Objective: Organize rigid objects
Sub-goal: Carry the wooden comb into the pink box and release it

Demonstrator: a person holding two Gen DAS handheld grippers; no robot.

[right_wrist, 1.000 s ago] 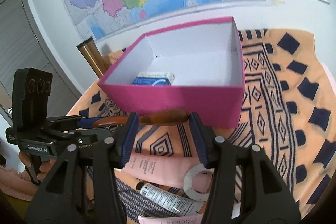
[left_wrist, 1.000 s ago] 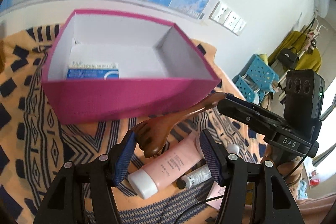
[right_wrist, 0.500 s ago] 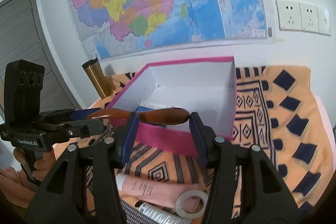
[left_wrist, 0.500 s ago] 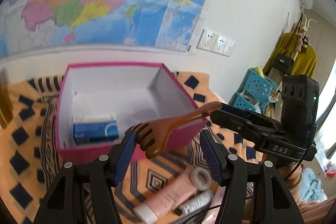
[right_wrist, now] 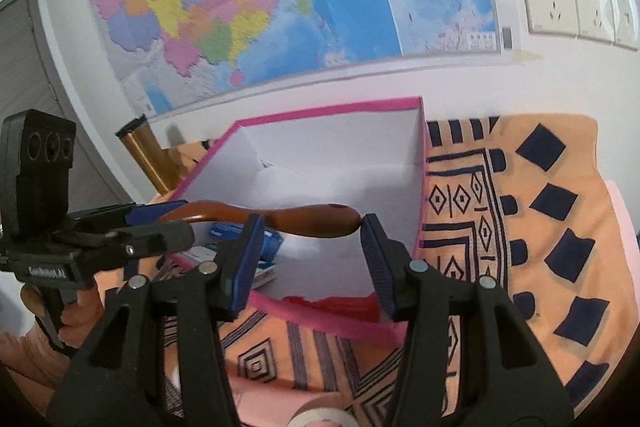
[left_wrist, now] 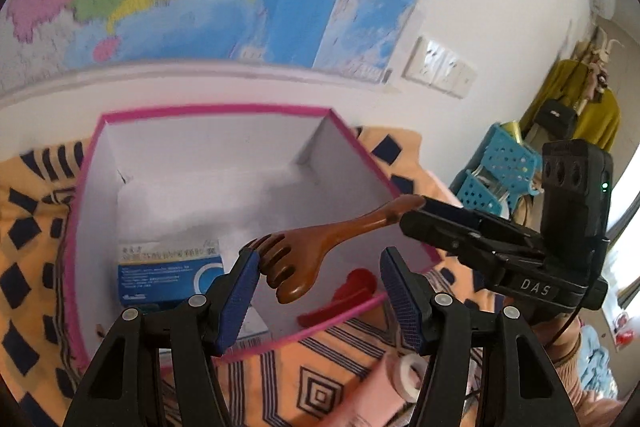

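A brown wooden scratcher hangs over the open pink box, spanning both grippers lengthwise. Its claw head leans on the left pad of my left gripper; the opposite pad stands clear of it. The handle crosses behind one finger of my right gripper and butts against the right pad. Both sets of jaws stand partly apart. In the box lie a blue medicine carton and a red item. The right gripper shows in the left wrist view and the left gripper in the right wrist view.
The box stands on an orange patterned cloth against a wall with a map. A pink tube and a tape roll lie on the cloth in front of the box. A gold cylinder stands left of the box, blue crates to the right.
Both grippers rose together with the scratcher from the cloth in front of the box and moved forward over it. The tube and tape dropped low in both views.
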